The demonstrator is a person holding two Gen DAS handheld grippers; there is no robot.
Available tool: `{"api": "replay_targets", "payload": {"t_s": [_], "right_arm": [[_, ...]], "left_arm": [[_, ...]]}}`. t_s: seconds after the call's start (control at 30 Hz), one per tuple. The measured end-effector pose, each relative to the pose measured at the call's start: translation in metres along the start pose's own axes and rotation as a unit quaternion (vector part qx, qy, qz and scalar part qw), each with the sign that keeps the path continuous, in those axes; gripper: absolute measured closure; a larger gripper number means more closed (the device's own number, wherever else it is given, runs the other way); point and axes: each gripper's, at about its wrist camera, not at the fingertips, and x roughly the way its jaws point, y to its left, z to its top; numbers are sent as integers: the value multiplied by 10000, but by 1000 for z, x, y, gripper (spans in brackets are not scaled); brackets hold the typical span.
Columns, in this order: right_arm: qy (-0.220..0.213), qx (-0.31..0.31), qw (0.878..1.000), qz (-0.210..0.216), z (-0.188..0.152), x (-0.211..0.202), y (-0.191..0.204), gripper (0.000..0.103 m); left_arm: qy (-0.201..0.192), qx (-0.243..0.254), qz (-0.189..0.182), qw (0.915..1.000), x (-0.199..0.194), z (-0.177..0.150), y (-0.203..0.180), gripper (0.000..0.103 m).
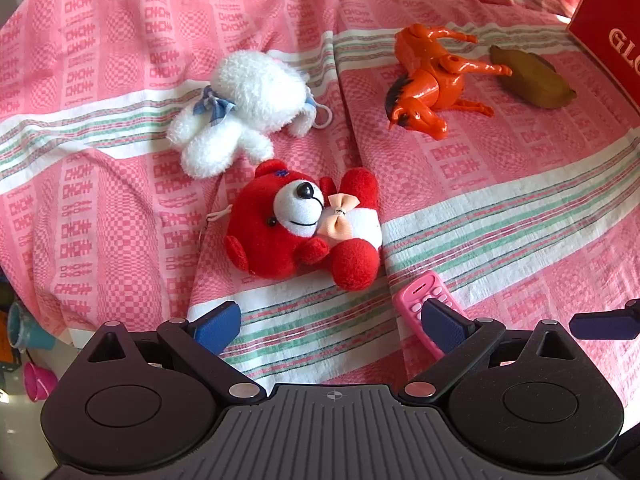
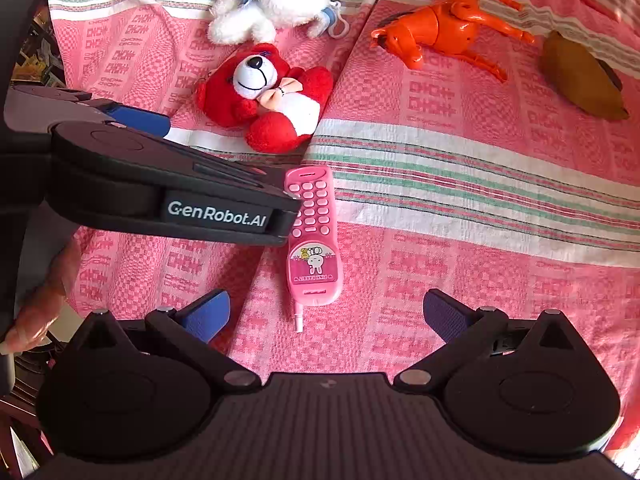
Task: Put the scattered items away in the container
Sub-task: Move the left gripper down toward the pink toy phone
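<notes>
On a pink patterned cloth lie a red plush bear, a white plush toy, an orange plastic horse and a brown lump. A pink toy phone lies flat just ahead of my right gripper, which is open and holds nothing. My left gripper hovers open below the red bear. Its right finger covers part of the phone. In the right wrist view the left gripper's black housing overlaps the phone's upper left edge.
A red box with white lettering stands at the far right of the cloth. Off the cloth's left edge are a teal cup and a pink cup. A hand shows at the left. The cloth has a raised fold.
</notes>
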Motion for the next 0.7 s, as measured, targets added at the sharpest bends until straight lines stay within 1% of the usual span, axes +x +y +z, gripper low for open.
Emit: {"api": "replay_targets", "payload": {"t_s": [0.1,0.23,0.43,0.7], "right_arm": [[-16,24,9999,-98,0,-1,-4,0],[40,163,9998,-56,0,-2,-12,0],[70,52,9999,-103,-4,1,-11,0],[88,197,9997,-87,-2,2,-15,0]], "left_arm": [[27,29,3,10000,1,-1,1,1],[108,21,-73,9999,4,0,-1,1],[141,119,-103,9998,6,1,-9,1],[214,113,-174,9996,8,6,-12,1]]}}
